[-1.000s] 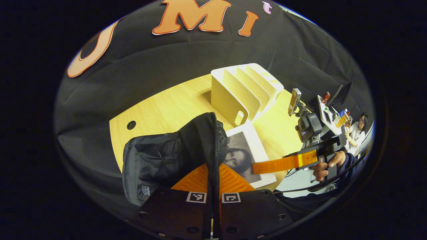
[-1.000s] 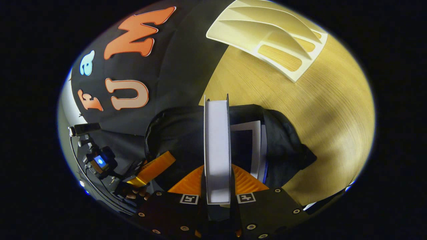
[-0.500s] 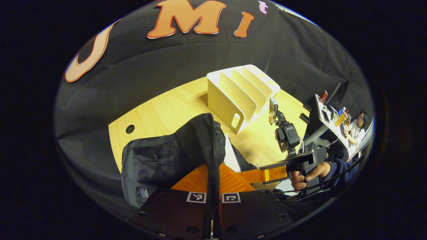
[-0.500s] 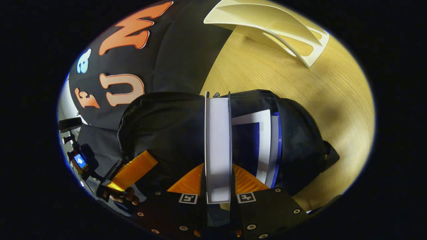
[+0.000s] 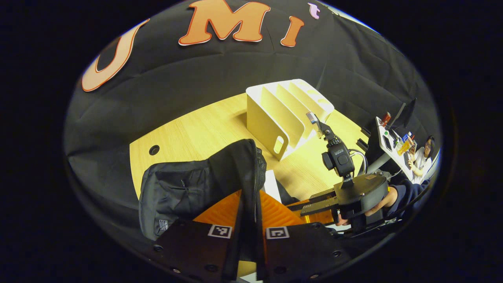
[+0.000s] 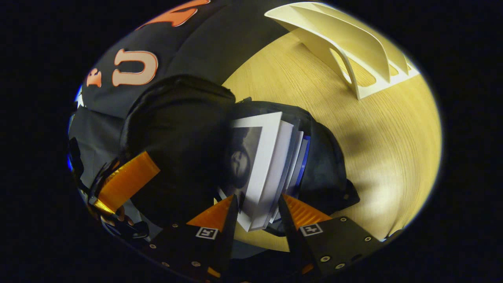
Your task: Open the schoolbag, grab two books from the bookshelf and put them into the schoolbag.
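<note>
The black schoolbag (image 5: 184, 188) stands open on the wooden table (image 5: 196, 129). My left gripper (image 5: 250, 194) is shut on its raised rim. In the right gripper view, a white book with a portrait cover (image 6: 259, 157) leans tilted inside the schoolbag (image 6: 173, 129), beside a blue-edged book (image 6: 304, 157). My right gripper (image 6: 257, 196) is open, its fingers standing either side of the white book's near edge. The left gripper (image 6: 125, 182) holds the bag at the left. From the left gripper view, the right gripper (image 5: 326, 204) hangs over the bag's mouth, above a sliver of the book (image 5: 271, 184).
The cream bookshelf (image 5: 283, 114) stands with bare slots behind the bag, also at top right in the right gripper view (image 6: 353, 43). A cable hole (image 5: 154, 149) marks the table's left. A person sits at a desk (image 5: 422, 155) far right.
My right gripper lowered the white book into the bag and opened; the book now leans tilted between the fingers. The left gripper kept its hold on the bag's rim.
</note>
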{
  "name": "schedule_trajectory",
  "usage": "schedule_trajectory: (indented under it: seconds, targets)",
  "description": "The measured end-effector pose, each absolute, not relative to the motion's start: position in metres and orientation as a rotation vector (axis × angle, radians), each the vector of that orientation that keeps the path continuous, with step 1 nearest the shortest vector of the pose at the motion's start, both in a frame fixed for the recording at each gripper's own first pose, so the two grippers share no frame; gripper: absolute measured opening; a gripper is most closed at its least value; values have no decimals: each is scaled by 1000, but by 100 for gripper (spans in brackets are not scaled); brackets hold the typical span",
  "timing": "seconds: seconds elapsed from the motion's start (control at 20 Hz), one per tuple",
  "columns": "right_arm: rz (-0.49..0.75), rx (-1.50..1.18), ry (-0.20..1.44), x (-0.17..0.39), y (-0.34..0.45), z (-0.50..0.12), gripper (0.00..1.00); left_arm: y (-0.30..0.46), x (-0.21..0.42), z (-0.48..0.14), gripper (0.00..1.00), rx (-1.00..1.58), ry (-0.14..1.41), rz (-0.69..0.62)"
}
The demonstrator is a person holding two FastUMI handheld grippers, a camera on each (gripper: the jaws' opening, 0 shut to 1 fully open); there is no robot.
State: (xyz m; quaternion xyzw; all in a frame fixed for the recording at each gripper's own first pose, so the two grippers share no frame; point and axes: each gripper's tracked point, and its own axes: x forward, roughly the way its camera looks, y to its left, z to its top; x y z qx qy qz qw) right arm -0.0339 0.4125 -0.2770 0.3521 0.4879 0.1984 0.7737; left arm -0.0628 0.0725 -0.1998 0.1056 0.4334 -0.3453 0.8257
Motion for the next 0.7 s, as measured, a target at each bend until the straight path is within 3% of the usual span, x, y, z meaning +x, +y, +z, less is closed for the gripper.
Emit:
schedule_trajectory:
  seconds: [0.1, 0.15, 0.3, 0.5, 0.7]
  targets:
    - [440, 756, 1048, -35, 401, -266, 76, 63, -74, -191, 33, 210, 925, -735]
    - [442, 744, 1036, -35, 392, -261, 77, 51, -81, -185, 42, 203, 924, -735]
    - [413, 659, 1023, -34, 357, -261, 88, 21, -95, -169, 53, 184, 919, -717]
    - [391, 614, 1008, -33, 309, -252, 94, -6, -87, -165, 74, 138, 908, -678]
    - [355, 582, 942, -24, 257, -235, 98, -42, -83, -143, 82, 119, 853, -629]
